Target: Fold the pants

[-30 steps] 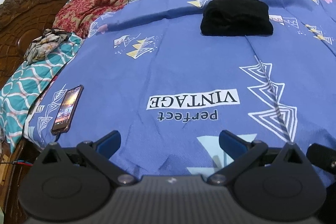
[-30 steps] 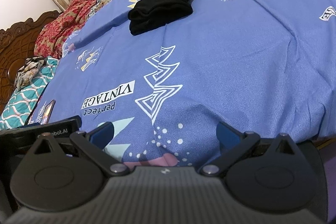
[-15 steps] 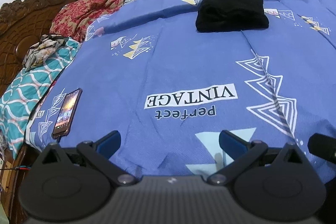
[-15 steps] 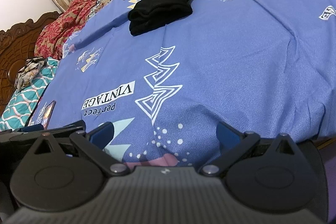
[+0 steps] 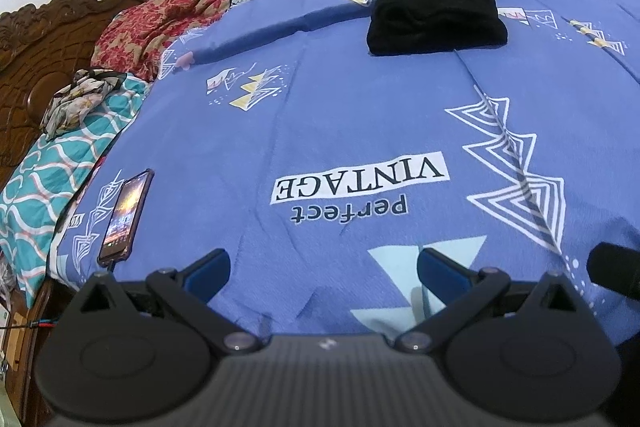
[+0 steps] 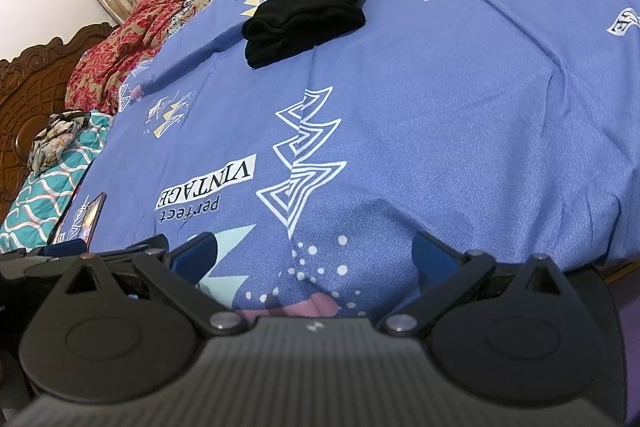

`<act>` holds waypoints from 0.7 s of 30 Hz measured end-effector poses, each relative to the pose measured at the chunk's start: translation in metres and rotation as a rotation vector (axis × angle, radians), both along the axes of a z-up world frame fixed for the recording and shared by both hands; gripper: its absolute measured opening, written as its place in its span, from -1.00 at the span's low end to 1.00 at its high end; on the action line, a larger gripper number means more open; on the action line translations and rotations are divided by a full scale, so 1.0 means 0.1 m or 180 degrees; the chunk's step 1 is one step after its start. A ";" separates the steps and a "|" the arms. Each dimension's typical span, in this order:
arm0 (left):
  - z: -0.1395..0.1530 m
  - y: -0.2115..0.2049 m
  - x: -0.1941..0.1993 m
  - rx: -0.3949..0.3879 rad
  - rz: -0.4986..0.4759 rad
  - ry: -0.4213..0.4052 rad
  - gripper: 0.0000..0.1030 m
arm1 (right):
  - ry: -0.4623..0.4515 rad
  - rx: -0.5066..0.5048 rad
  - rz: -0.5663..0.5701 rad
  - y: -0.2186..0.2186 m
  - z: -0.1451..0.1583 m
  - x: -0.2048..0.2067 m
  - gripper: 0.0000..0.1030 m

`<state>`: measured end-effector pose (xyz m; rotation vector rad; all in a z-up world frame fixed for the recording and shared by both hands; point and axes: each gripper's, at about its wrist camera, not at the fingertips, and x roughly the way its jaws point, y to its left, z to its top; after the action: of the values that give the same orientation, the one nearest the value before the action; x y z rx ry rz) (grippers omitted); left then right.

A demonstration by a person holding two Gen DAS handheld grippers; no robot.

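Pants: the black pants (image 5: 436, 13) lie as a compact, layered bundle on the blue bedsheet (image 5: 360, 115), far up the bed at about 1 o'clock in the left wrist view and 11 o'clock in the right wrist view (image 6: 306, 13).
Left gripper: the left gripper (image 5: 323, 265) hangs over the near edge of the bed, jaws spread wide, nothing between them.
Right gripper: the right gripper (image 6: 314, 253) is also spread wide and empty, low over the same near edge, just right of its partner.
What has changed: over the last second the bundle has kept its shape and its place on the sheet, and both grippers have kept the same wide gap. Only the left view has shifted a little; the bundle now sits slightly lower in it.
Meaning for the task: both grippers are well apart from the pants, so the fold looks finished and released; I judge the task at or near its end.
Bystanders: a phone (image 5: 126, 217) lies at the sheet's edge at 9 o'clock, and a crumpled patterned cloth (image 5: 76, 103) rests near the headboard at 10 o'clock, both well clear of the bundle.
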<state>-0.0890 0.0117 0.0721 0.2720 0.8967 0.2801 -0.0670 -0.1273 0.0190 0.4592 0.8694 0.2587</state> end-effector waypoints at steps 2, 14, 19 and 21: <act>-0.01 -0.01 0.00 0.0004 -0.0003 0.0004 1.00 | 0.0003 0.0005 -0.0007 0.01 0.00 -0.01 1.00; -0.02 -0.01 0.01 -0.0009 -0.0004 0.0033 1.00 | -0.0027 0.0003 -0.0028 0.05 0.00 -0.03 1.00; -0.02 -0.01 0.02 -0.0008 -0.0005 0.0055 1.00 | -0.0093 -0.0031 -0.0037 0.05 0.02 -0.04 1.00; -0.03 -0.02 0.03 -0.0008 0.0002 0.0079 1.00 | -0.0123 -0.0053 -0.0040 0.06 0.03 -0.04 1.00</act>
<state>-0.0856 0.0102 0.0686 0.2732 0.9216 0.2766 -0.0707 -0.1217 0.0223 0.4426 0.8300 0.2479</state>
